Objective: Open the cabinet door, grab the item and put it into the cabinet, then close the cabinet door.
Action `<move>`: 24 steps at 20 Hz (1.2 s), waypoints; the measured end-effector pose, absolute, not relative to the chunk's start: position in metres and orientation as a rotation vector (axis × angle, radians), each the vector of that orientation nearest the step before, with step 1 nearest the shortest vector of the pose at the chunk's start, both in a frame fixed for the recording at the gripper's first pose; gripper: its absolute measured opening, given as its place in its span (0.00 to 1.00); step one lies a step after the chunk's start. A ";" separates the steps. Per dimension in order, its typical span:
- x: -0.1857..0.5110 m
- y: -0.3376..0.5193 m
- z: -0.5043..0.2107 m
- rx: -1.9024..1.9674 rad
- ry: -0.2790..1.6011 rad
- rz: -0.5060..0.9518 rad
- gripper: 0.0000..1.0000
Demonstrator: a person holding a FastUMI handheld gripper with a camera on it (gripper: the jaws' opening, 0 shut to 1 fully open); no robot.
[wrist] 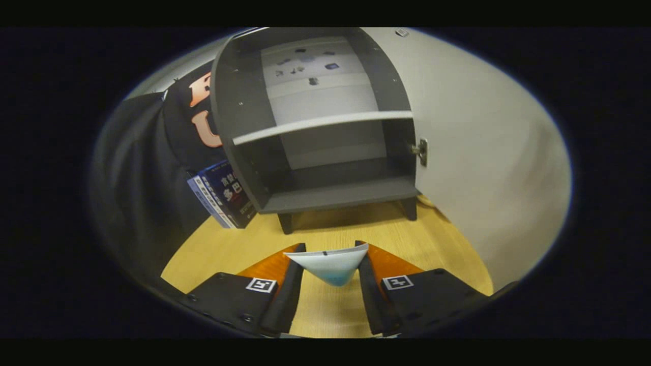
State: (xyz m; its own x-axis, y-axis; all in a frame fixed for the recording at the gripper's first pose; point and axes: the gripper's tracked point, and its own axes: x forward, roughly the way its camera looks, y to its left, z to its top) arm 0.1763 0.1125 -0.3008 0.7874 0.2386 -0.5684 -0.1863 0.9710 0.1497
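Item (329, 267) crosswise between claw (329, 272) fingers, pinched, open cabinet (325, 152) ahead

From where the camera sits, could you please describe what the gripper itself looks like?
The gripper has two long, flat jaws that taper toward their ends. Behind each sits a blocky black housing with small screws. Each housing carries a square black-and-white tag, one per side. Orange wedge-shaped panels lie on the outer sides of the jaws. No cables are visible.

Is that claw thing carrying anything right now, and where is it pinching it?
Yes. The gripper holds a white and blue item between its two fingers, which press on its left and right edges. What the item is cannot be told.
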 end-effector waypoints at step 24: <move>0.441 0.167 -0.100 0.013 0.466 0.277 0.62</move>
